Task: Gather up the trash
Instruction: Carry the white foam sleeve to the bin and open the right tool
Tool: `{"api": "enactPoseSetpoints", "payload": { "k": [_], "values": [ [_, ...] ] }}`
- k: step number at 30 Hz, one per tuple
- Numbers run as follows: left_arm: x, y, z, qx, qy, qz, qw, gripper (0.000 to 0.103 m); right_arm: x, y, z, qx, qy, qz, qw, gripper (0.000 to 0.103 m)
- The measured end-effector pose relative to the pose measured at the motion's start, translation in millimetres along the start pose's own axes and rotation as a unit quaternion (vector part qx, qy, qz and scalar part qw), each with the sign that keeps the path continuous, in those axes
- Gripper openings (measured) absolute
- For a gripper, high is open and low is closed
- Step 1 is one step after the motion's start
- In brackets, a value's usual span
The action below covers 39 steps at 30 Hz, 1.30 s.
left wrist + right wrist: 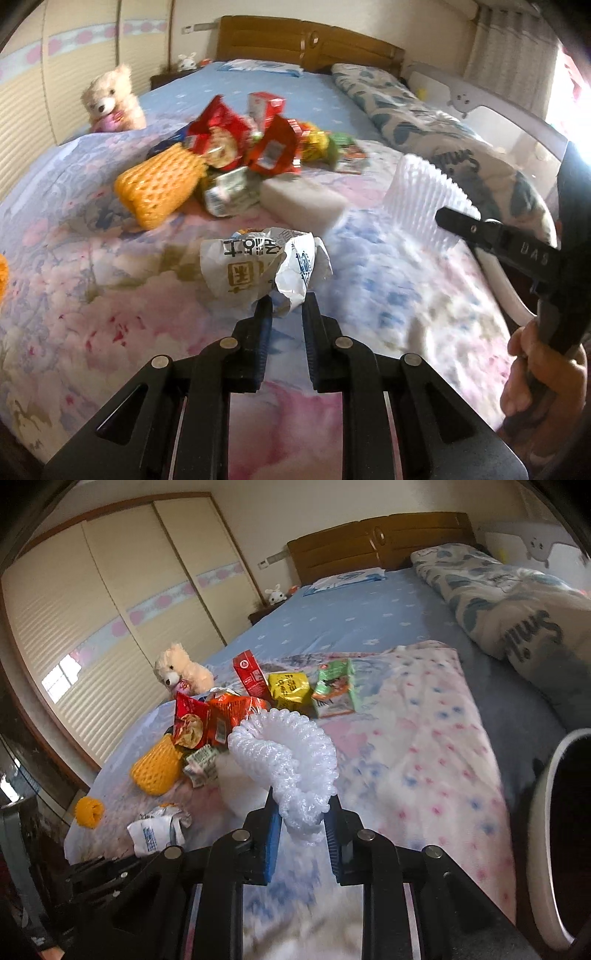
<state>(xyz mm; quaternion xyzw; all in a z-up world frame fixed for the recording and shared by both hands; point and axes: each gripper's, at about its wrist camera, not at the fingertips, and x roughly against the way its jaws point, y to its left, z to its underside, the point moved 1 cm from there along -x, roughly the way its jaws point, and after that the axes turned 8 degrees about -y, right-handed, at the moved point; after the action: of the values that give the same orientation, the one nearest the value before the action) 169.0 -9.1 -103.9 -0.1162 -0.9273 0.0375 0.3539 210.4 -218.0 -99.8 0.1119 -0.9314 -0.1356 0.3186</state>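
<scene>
Crumpled, glossy wrapper [266, 266], ribbed, springy foam sleeve [291, 760]

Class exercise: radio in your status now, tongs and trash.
Left tongs shut on crumpled wrapper. Right tongs shut on white foam net. Trash pile waits on bed. Nothing blocking.

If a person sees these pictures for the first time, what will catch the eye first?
First, the heap of bright snack wrappers in the middle of the bed, with an orange foam net beside it. Nearer, the right gripper pinches a white foam net, and the left gripper grips a crumpled white wrapper. A cream teddy bear sits behind the heap.
</scene>
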Motion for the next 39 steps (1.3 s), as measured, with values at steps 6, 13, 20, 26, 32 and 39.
{"api": "enactPoseSetpoints", "payload": {
  "k": [6, 13, 20, 26, 32, 39],
  "values": [
    [11, -33, 4, -0.028, -0.005, 0.030, 0.9991, 0.016, 37, -14, 15, -0.019, -0.011, 0.016, 1.000, 0.022],
    [16, -72, 6, -0.060, -0.007, 0.066, 0.9960, 0.016, 78, -40, 26, -0.045, -0.028, 0.048, 0.997, 0.022],
    [18, -105, 8, -0.086, -0.007, 0.092, 0.9920, 0.016, 108, -61, 31, -0.059, -0.042, 0.072, 0.995, 0.022],
    [14, -132, 5, -0.106, -0.003, 0.112, 0.9881, 0.016, 130, -83, 35, -0.072, -0.054, 0.095, 0.991, 0.022],
    [6, -162, 0, -0.128, 0.002, 0.131, 0.9830, 0.016, 149, -108, 35, -0.088, -0.064, 0.122, 0.986, 0.022],
    [-7, -206, -9, -0.150, 0.012, 0.167, 0.9744, 0.016, 167, -138, 30, -0.105, -0.075, 0.148, 0.981, 0.022]
  ]
}}
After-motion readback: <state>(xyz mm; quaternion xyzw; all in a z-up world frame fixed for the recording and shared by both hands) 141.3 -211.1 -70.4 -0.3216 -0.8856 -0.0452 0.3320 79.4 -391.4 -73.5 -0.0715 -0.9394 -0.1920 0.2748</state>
